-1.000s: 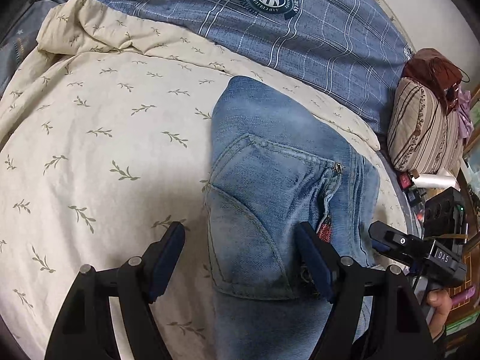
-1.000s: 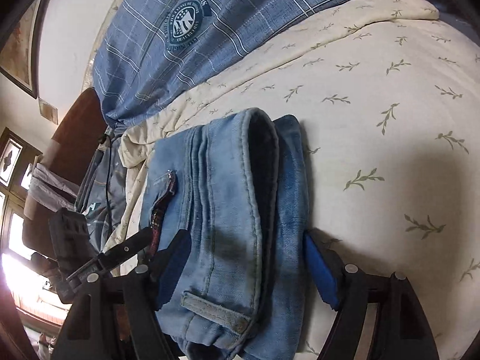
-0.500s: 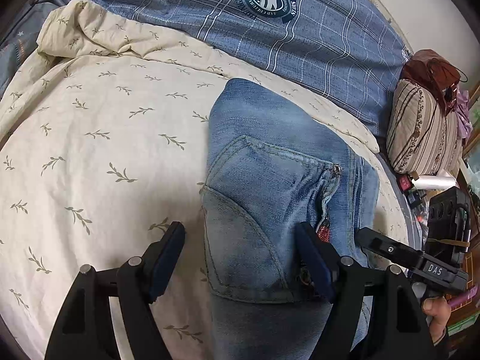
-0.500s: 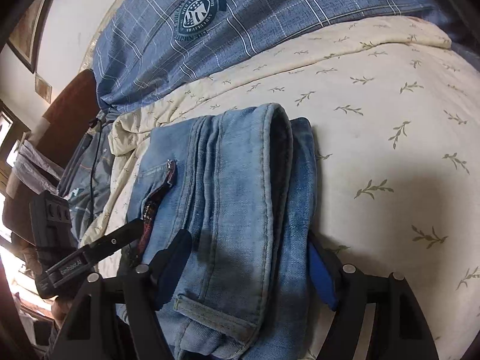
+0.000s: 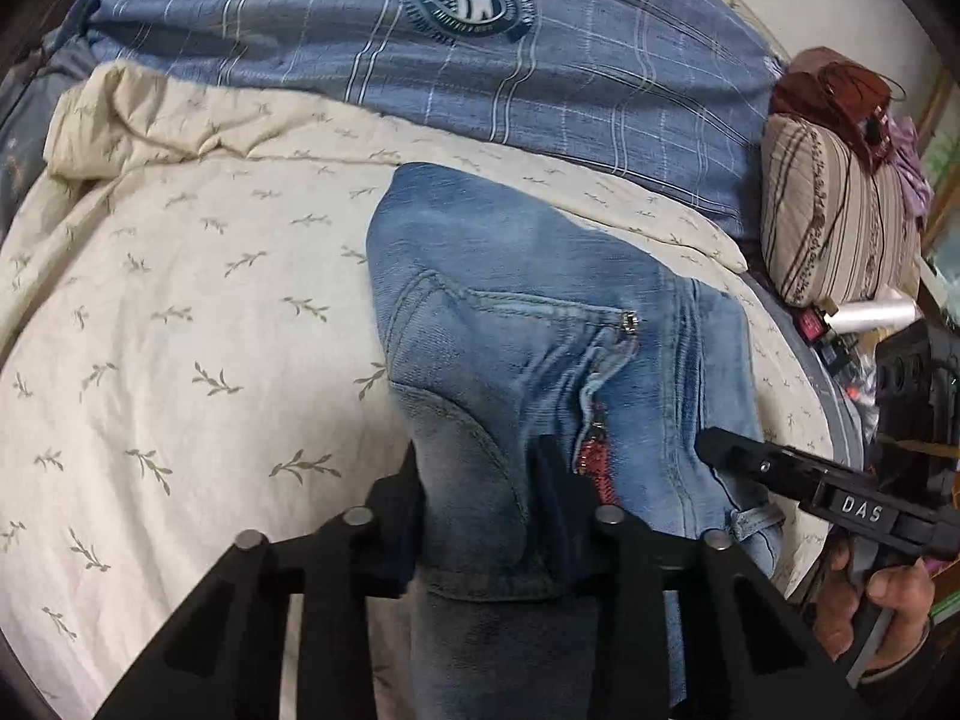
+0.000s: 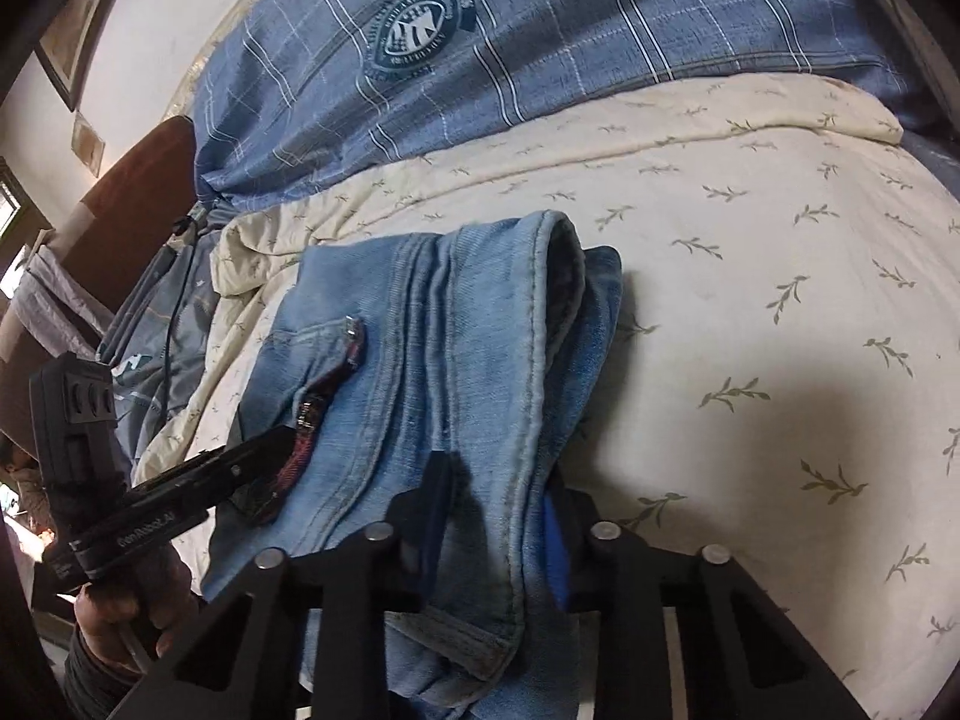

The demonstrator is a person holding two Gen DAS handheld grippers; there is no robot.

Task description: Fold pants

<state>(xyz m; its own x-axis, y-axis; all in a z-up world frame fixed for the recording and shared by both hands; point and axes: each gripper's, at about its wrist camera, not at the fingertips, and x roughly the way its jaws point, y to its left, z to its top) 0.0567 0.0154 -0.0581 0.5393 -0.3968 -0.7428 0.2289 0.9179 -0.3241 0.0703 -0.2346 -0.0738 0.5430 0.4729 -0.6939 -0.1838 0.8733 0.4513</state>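
Closing on the folded jeans point(image 5: 528, 348) from both sides, the left tool point(image 5: 480, 510) and right tool point(image 6: 498, 516) each pinch bunched denim — the pants lie on the leaf-print bedspread point(image 5: 180, 312).

pants point(image 5: 528, 312): faded blue | quilt point(image 5: 180, 312): cream, leaf sprigs

A home bedroom: ahead of the tongs lies a bed under a cream leaf-print quilt point(image 5: 180, 312), a blue plaid duvet point(image 5: 570, 90) beyond, a striped pillow point(image 5: 834, 228) and, probably, framed pictures point(image 6: 72, 42).
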